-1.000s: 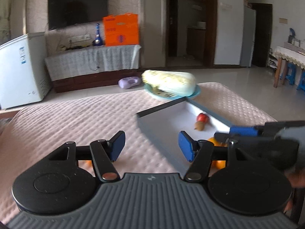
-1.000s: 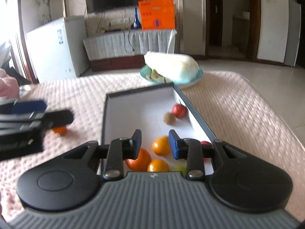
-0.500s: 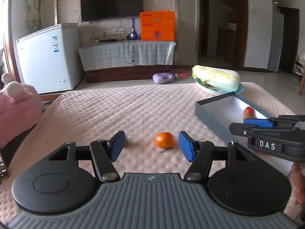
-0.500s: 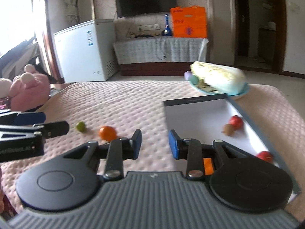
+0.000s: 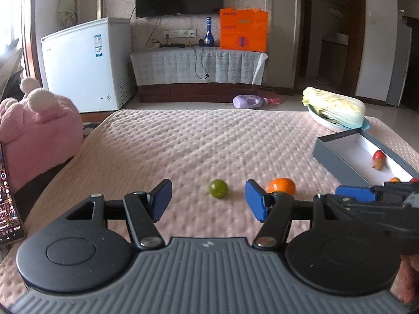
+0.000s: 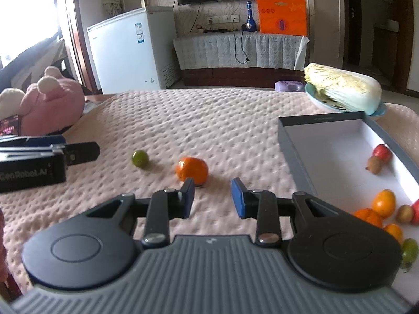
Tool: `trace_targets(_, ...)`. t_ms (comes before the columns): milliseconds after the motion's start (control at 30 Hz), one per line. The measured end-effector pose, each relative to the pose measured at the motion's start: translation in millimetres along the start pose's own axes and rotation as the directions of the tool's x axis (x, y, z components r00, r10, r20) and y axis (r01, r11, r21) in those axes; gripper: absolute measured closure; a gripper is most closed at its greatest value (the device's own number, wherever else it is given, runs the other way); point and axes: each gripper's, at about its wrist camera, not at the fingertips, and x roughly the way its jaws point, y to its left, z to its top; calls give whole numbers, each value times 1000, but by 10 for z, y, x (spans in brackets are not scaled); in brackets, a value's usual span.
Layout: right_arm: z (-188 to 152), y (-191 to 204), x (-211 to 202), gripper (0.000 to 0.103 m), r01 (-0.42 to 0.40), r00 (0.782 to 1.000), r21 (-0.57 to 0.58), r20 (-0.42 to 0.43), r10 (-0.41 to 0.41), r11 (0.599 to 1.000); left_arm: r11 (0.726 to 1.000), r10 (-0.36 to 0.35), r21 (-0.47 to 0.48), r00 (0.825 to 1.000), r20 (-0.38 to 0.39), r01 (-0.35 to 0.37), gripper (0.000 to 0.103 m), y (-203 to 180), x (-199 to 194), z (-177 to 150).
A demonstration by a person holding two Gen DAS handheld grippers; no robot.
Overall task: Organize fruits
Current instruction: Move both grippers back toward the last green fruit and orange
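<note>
Left wrist view: the left tool (image 5: 208, 200) hovers with jaws spread and empty over a pink quilted bed (image 5: 183, 144). A green lime (image 5: 218, 188) lies at center frame between the jaws, an orange (image 5: 280, 185) just right. Right wrist view: the right tool (image 6: 212, 198) is narrowly parted and empty. At right, a grey box (image 6: 309, 128) holds fruit.

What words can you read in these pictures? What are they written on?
"GenRoboLAI", first letter partly cut off: on the side of the left gripper, seen from the right wrist.
Orange box: printing too small to read.
Stickers on the white freezer: too small to read.
Phone screen at the left edge: blurred, unreadable.
Grey box rim: tiny print, unreadable.
</note>
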Motion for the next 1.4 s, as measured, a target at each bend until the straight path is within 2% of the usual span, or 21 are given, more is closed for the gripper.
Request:
trace_targets(233, -25, 67, 148, 69, 7, 1000, -5, -22, -7, 1000, 998, 30, -57, 999, -20, -31, 36, 189, 171, -3)
trace_targets(367, -30, 102, 213, 69, -1, 1000, -9, -30, 1, 1000, 995, 18, -92, 999, -43, -22, 36, 181, 278, 3)
trace_targets(633, -44, 162, 293, 69, -15, 999, -39, -51, 13, 999, 998, -11, -56, 999, -46, 9, 35, 17, 348, -29)
trace_targets(1000, -69, 141, 313, 68, -29, 998, -77, -62, 24, 997, 995, 3, -101, 997, -79, -11, 36, 100, 504, -62)
trace_targets(1400, -18, 124, 433, 68, -24, 998, -36, -52, 23, 999, 998, -21, -58, 997, -79, 16, 35, -42, 729, -47)
